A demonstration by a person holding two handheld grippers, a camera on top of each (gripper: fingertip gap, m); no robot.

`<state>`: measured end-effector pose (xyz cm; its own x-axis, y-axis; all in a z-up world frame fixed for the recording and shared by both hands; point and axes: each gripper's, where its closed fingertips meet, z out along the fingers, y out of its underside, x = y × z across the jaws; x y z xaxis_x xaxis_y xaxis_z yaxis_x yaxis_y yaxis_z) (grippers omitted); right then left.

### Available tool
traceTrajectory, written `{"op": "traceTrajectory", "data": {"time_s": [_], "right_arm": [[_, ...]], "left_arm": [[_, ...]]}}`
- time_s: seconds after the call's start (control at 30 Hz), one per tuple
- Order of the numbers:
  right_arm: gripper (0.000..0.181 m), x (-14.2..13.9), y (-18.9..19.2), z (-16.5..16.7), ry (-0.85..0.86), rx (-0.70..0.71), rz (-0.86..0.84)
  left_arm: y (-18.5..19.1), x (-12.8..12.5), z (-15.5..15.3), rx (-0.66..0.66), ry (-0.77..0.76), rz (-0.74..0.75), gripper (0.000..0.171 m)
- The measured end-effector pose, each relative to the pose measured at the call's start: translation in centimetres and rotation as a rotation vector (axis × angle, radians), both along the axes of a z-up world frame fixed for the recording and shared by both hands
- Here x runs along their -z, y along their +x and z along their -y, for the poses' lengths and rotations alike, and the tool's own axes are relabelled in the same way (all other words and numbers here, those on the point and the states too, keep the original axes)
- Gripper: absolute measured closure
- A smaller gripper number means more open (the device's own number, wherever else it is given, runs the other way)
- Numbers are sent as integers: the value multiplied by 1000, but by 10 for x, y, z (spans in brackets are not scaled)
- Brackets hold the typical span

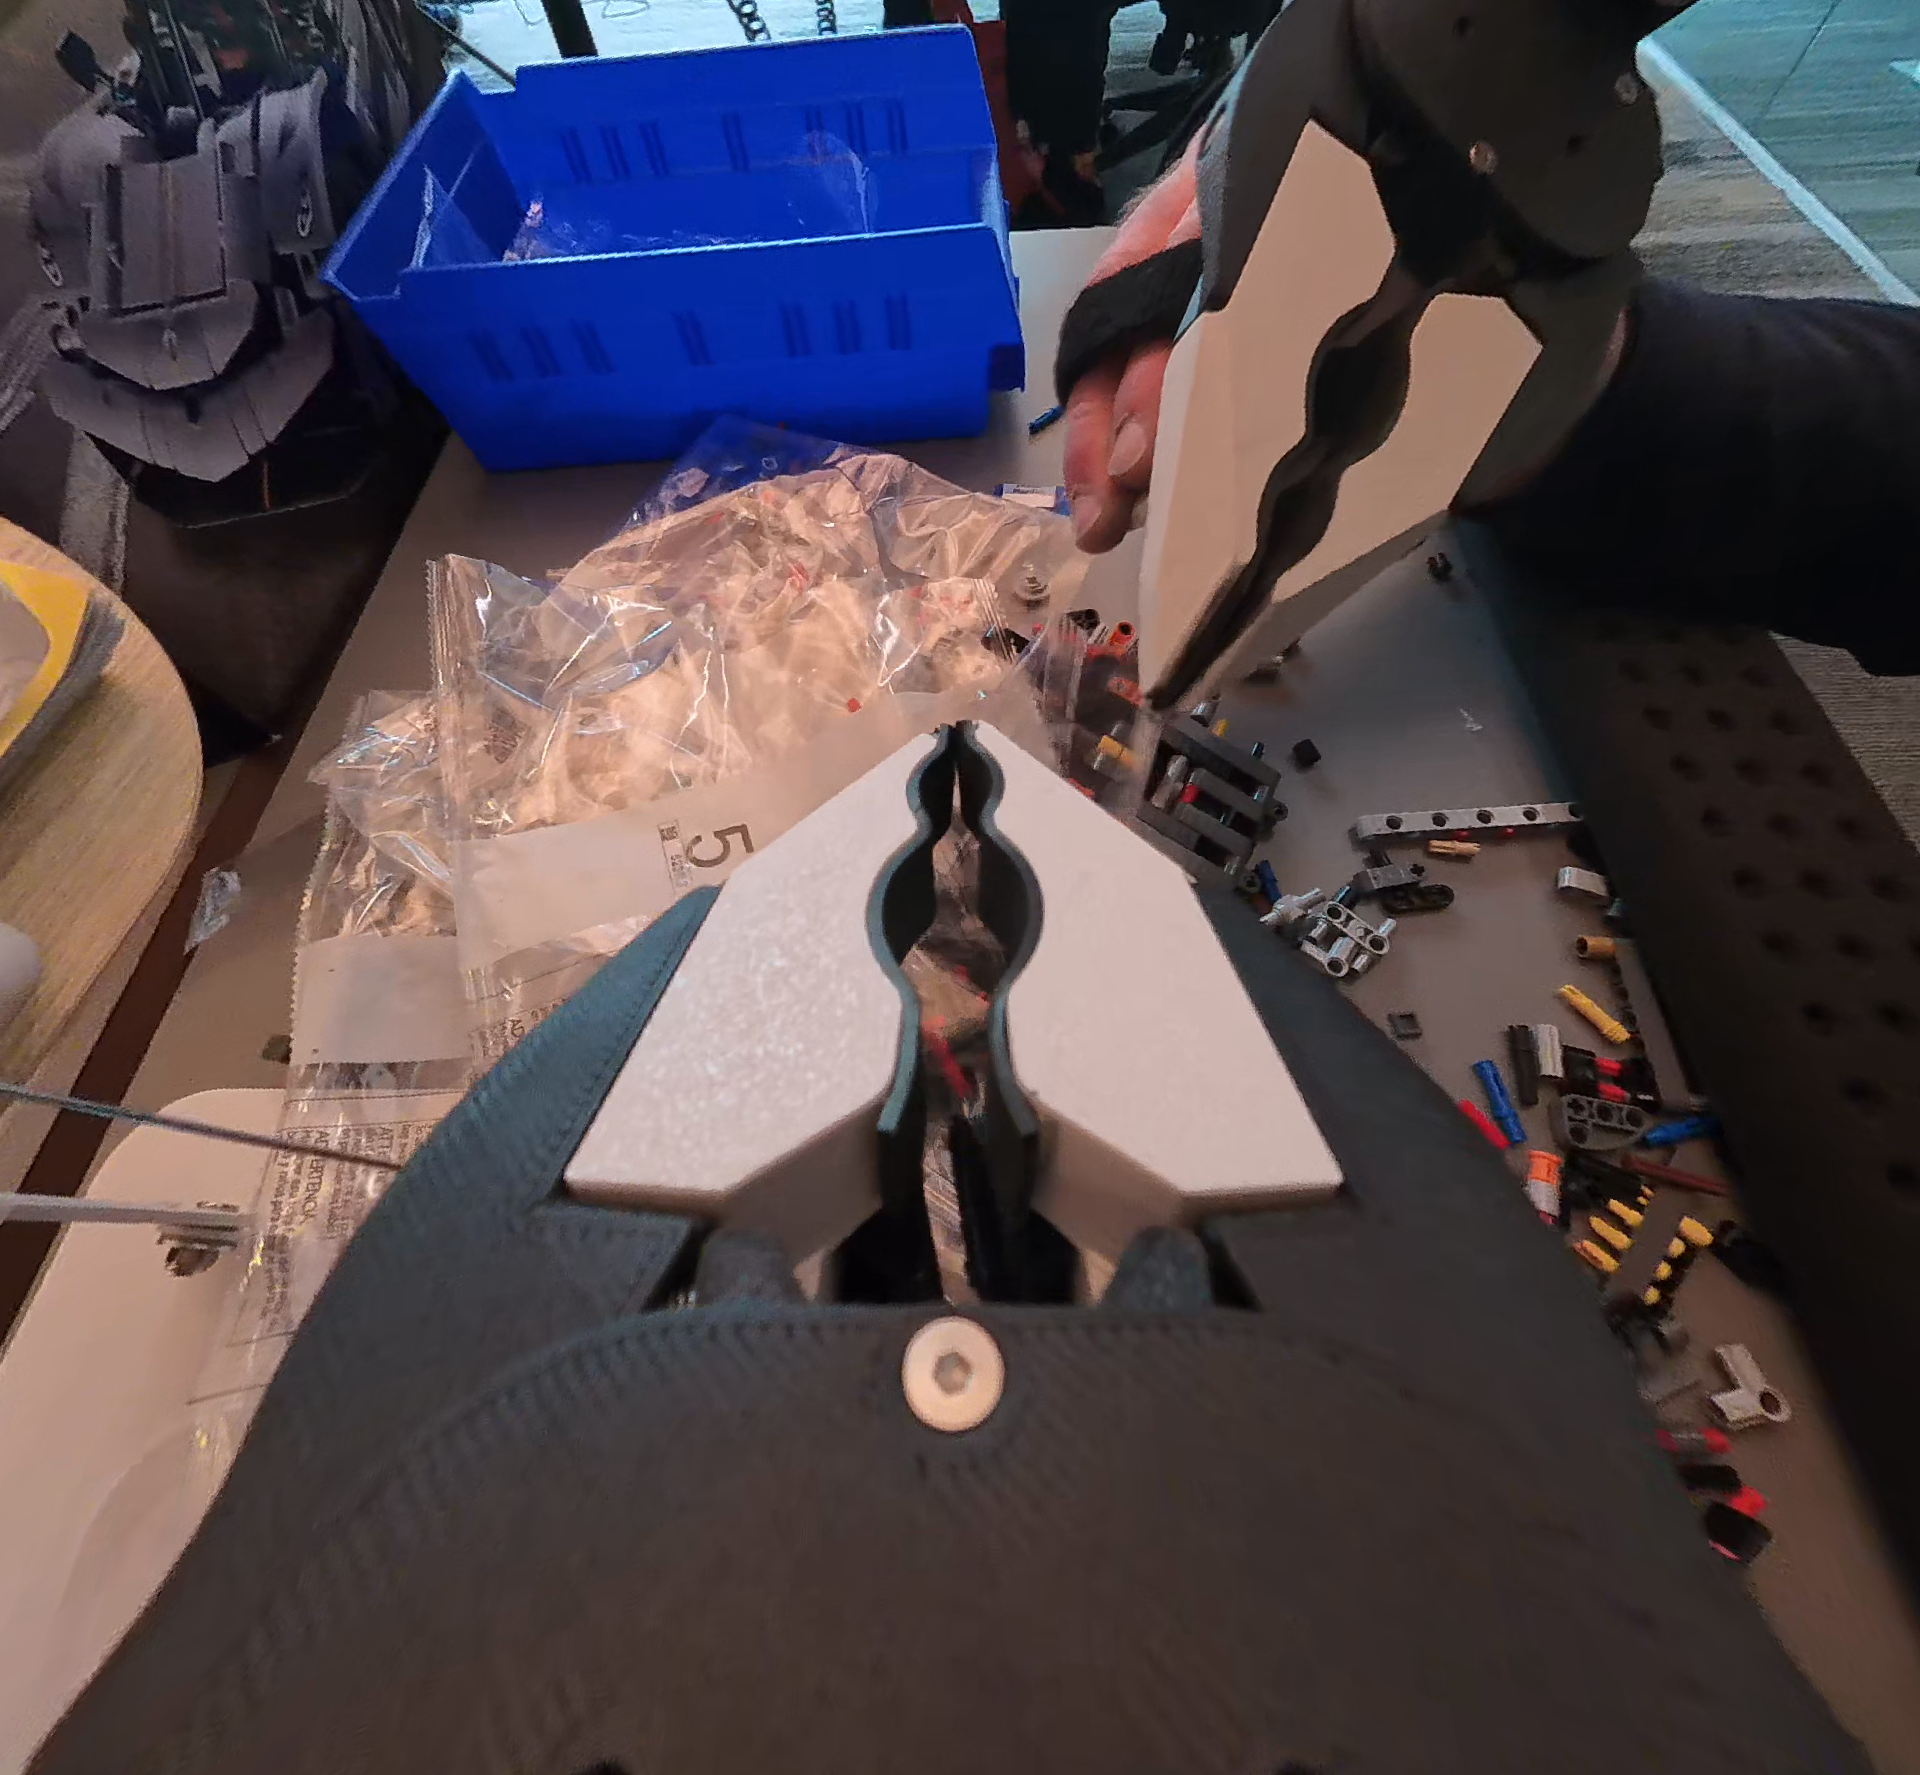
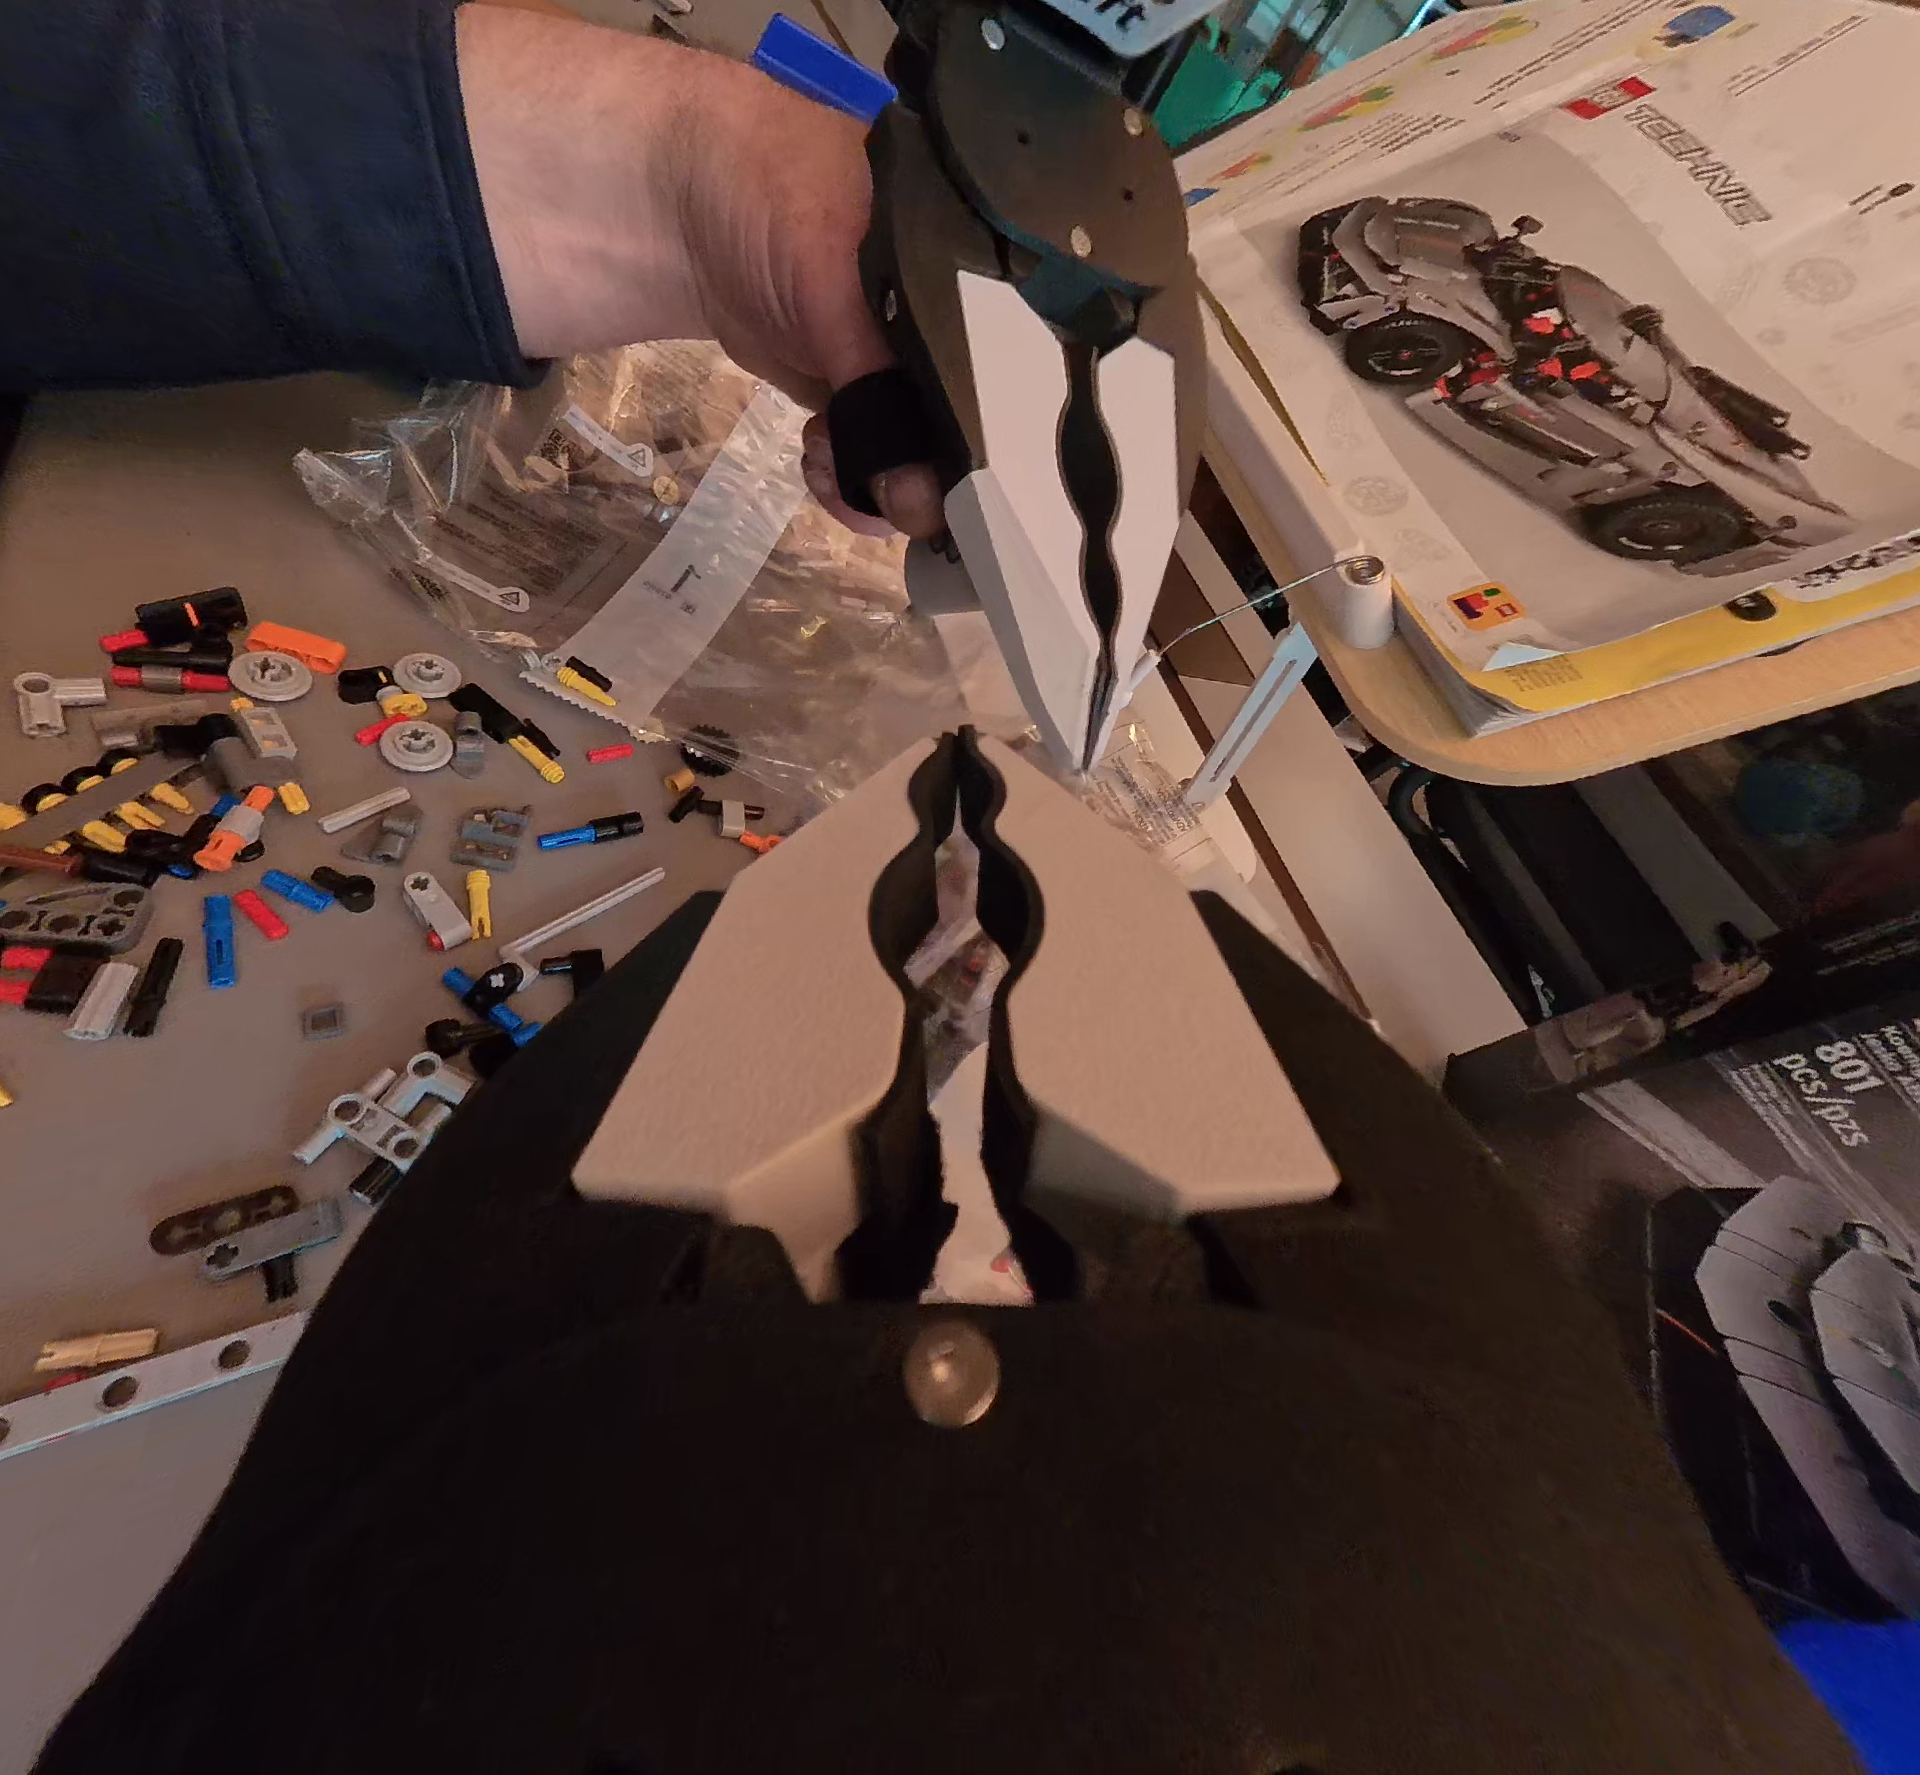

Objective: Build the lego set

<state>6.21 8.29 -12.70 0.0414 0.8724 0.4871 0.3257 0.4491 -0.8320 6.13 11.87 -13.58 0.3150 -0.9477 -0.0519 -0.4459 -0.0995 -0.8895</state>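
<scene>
My left gripper (image 1: 958, 733) is shut, its tips pinching a clear plastic parts bag (image 1: 1091, 686). It also shows in the right wrist view (image 2: 1089, 759), tips down on the same bag (image 2: 1138, 795). My right gripper (image 2: 956, 738) is shut on the bag's other side, and in the left wrist view (image 1: 1158, 695) its tips meet at the bag's edge. Several loose small lego parts (image 2: 260, 842) lie on the grey table (image 1: 1434, 717). A dark grey part-built frame (image 1: 1216, 790) sits just right of the bag.
More clear bags (image 1: 675, 603) are piled mid-table, with a blue bin (image 1: 707, 239) behind them. An open instruction booklet (image 2: 1558, 354) lies on a wooden side table, the set's box (image 2: 1787, 1206) below it. A black perforated mat (image 1: 1766, 894) borders the parts. My two grippers' fingertips are within a few centimetres of each other.
</scene>
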Motion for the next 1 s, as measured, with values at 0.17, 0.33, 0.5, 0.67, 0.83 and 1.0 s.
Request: {"op": "traceTrajectory", "data": {"time_s": [0.17,0.33,0.5,0.67,0.83,1.0], "right_arm": [[178,2,-2,0,-11,-1,-2],[164,-13,4,-4,-25,13,-74],[164,-10,10,-20,-38,83,-64],[170,-3,8,-22,-61,96,-35],[173,-2,9,-25,-110,103,-35],[177,7,8,-26,-144,108,2]], "left_arm": [[1,0,0,-2,31,-26,171],[1,-2,0,-2,61,-39,171],[3,-3,2,7,72,-47,171],[5,-2,6,23,88,-66,171],[9,-1,9,41,114,-98,171],[12,4,11,48,146,-162,171]]}}
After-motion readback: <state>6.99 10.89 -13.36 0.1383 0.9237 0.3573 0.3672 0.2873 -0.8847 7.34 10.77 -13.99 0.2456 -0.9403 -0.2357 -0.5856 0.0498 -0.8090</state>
